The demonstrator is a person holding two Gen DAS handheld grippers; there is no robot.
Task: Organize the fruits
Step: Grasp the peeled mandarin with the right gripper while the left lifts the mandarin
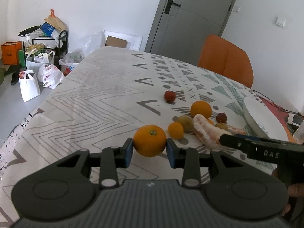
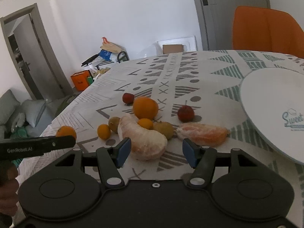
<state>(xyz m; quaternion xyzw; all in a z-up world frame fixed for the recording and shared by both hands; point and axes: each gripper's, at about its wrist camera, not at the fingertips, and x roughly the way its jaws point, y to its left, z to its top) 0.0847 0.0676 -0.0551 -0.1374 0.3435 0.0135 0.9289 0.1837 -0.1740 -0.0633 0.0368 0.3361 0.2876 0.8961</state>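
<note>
In the left wrist view my left gripper (image 1: 149, 150) is shut on a round orange (image 1: 149, 140), both blue pads pressing its sides just above the patterned tablecloth (image 1: 95, 104). The right wrist view shows my right gripper (image 2: 156, 148) open, with a large peeled citrus segment (image 2: 144, 138) lying on the cloth between its fingers; the right pad stands apart from it. A second peeled segment (image 2: 203, 134) lies to the right. Behind them sit a big orange (image 2: 145, 107), two small orange fruits (image 2: 104, 131), two greenish-brown fruits (image 2: 164, 129) and two red fruits (image 2: 185, 113).
A white plate (image 2: 269, 102) rests on the table at the right, near the fruit pile. An orange chair (image 1: 226, 60) stands behind the table's far edge. Bags and a cluttered rack (image 1: 41, 57) fill the floor to the left. A grey door (image 1: 190, 15) is shut.
</note>
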